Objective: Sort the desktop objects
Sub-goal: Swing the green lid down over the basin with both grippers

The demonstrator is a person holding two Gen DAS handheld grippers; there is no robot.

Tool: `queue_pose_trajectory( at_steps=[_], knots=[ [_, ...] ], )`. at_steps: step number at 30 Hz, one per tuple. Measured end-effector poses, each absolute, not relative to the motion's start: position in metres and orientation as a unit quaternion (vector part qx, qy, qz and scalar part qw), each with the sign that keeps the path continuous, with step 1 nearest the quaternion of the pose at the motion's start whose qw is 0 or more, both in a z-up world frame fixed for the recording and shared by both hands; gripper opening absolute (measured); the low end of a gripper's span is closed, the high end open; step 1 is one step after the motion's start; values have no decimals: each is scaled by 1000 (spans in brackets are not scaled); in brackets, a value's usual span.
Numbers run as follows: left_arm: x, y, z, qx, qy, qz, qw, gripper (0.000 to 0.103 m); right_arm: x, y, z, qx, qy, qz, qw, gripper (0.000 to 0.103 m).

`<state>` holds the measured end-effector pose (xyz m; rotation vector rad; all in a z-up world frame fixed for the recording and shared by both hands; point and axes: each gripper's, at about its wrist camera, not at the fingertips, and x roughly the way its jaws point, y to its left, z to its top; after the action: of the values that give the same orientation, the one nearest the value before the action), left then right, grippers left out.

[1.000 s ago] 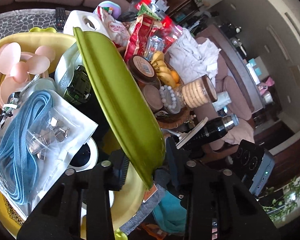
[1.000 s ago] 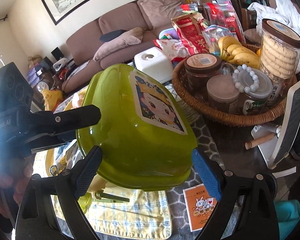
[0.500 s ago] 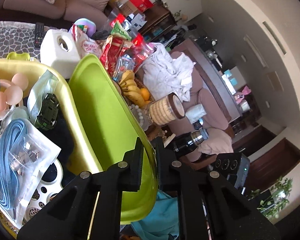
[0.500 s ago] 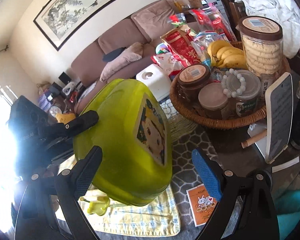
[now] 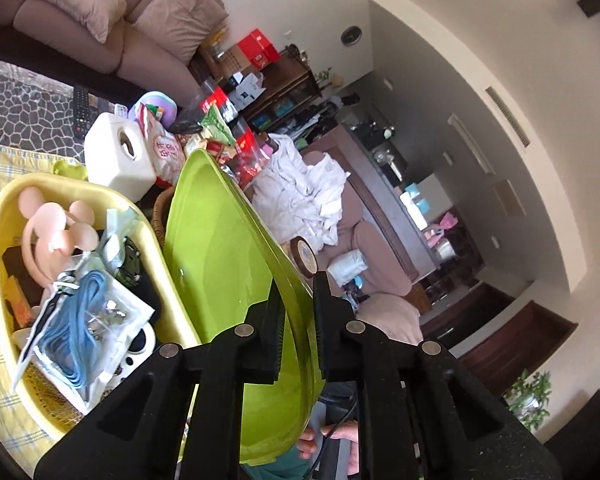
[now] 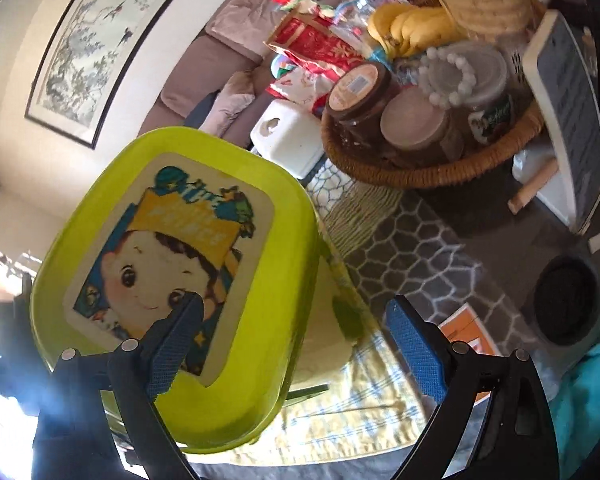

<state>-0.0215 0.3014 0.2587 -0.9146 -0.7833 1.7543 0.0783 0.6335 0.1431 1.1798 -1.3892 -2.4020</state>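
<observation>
My left gripper (image 5: 298, 312) is shut on the rim of a lime green lid (image 5: 224, 248), held up on edge beside a yellow box (image 5: 8, 204). The box holds a pink mouse-ear fan (image 5: 56, 232), a bag with blue cord (image 5: 84, 328) and other small items. In the right wrist view the lid's top (image 6: 172, 280) shows a cartoon child sticker. My right gripper (image 6: 296, 344) is open and empty, its fingers to either side of the lid's right edge without touching it.
A wicker basket (image 6: 432, 168) with jars, beads and bananas stands at the right. A white tissue box (image 5: 118, 154), snack bags (image 6: 320, 40), a phone on a stand (image 6: 568, 120), an orange card (image 6: 468, 328) and a yellow checked cloth (image 6: 360, 408) lie around.
My left gripper closed on the lid's rim and lifted and tilted it more upright, away from the yellow box. The right gripper stayed open and moved closer to the lid.
</observation>
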Motion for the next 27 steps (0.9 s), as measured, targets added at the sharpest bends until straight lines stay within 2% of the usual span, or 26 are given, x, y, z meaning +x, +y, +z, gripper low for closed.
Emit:
queue_pose_trajectory(
  at_steps=[7,14,17,23,27],
  knots=[
    [-30,244,198,-394,-377,705,453,21,56,598,141,413,-461,-781,80,96],
    [-31,221,159,-409,-393,705,426,18,42,571,146,432,-438,-783,85,98],
    [-33,220,155,-415,-377,719,411,14,39,563,151,437,-423,-791,64,99],
    [-38,221,163,-429,-325,740,403,17,30,555,161,443,-400,-802,38,99],
    [-42,221,160,-434,-324,744,391,17,17,544,172,448,-368,-815,6,103]
  ],
)
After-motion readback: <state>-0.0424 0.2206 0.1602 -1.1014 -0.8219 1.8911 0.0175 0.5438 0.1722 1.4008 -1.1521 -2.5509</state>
